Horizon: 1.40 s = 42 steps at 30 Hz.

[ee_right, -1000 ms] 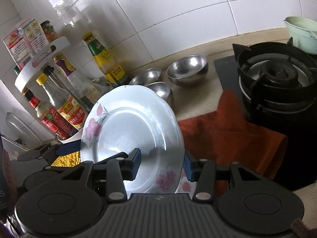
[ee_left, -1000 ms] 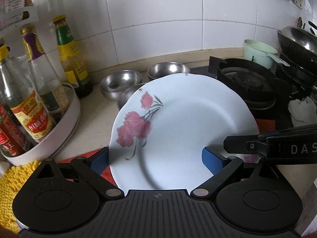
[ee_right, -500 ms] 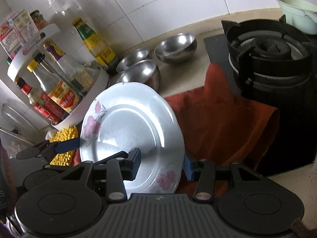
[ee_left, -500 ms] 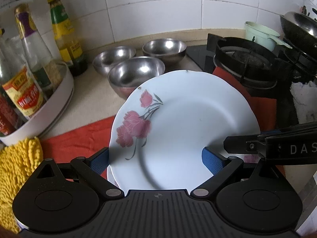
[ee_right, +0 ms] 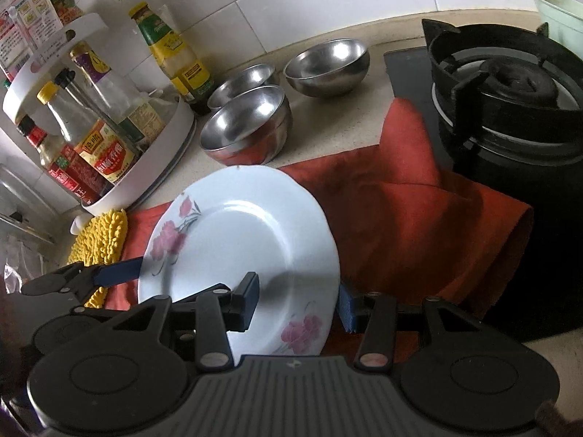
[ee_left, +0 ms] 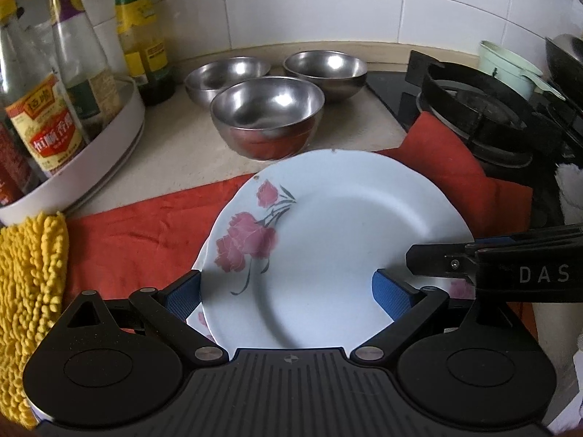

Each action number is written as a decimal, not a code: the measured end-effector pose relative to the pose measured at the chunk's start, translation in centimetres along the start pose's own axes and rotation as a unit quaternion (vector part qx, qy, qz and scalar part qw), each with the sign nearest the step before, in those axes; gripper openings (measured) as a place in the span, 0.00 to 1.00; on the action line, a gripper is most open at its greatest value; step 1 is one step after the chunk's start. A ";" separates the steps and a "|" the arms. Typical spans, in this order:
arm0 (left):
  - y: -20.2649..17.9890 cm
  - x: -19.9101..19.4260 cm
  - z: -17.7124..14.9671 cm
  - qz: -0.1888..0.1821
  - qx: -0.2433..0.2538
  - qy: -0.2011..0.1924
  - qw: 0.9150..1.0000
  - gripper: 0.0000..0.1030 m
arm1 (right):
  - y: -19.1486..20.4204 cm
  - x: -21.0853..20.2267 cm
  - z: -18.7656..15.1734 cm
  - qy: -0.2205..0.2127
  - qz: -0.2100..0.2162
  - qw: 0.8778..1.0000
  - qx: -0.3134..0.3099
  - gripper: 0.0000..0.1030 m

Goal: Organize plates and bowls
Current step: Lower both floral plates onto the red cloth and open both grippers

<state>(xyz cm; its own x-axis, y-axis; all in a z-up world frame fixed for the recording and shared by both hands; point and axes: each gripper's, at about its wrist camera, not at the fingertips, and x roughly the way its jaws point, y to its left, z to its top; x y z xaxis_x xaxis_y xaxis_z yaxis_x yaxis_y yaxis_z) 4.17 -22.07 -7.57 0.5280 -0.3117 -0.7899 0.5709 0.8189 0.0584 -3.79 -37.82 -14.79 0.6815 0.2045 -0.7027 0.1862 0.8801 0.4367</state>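
Between both tongs: floral plate (ee_left: 339, 247), rim held by left tongs (ee_left: 288, 291) at its near edge and by right tongs (ee_right: 297, 307) at its right edge, each clamped on it. A second plate rim (ee_left: 198, 318) peeks out beneath, touching or apart unclear. Below: red cloth (ee_left: 142, 233) on the surface (ee_left: 182, 156).

Beyond the tongs: three steel bowls (ee_left: 267, 114), unstacked. Judgement: plates nearly stacked; bowls remain.

Left view alone shows the lower plate; right view alone shows the two-tier bottle rack (ee_right: 153, 153).
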 end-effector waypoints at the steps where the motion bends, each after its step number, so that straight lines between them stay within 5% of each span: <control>1: 0.0 0.1 0.0 0.002 -0.004 0.001 1.000 0.97 | 0.0 0.1 0.1 0.000 0.000 1.000 -0.003 0.42; 11: -0.8 0.6 0.8 0.004 0.018 -0.011 1.000 0.95 | 1.1 1.4 1.1 -0.029 -0.001 0.998 -0.054 0.42; 16: -0.3 0.9 1.9 -0.004 0.027 -0.015 1.000 0.96 | 1.9 0.6 1.6 -0.066 -0.045 0.992 -0.093 0.42; 27: 1.3 0.9 4.1 -0.015 0.045 -0.033 0.998 0.97 | 3.8 -0.1 3.5 -0.103 -0.053 0.989 -0.095 0.42; 42: 3.8 2.3 5.6 -0.009 0.035 -0.026 0.999 0.99 | 5.7 1.9 5.4 -0.103 -0.059 0.988 -0.099 0.43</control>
<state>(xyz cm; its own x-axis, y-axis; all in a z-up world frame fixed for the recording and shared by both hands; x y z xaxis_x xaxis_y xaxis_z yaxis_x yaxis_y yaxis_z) 11.07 -22.37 -5.76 0.5487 -0.3526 -0.7580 0.6224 0.7777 0.0888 2.40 -34.77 -10.59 0.7965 0.0217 -0.6043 0.1447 0.9635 0.2254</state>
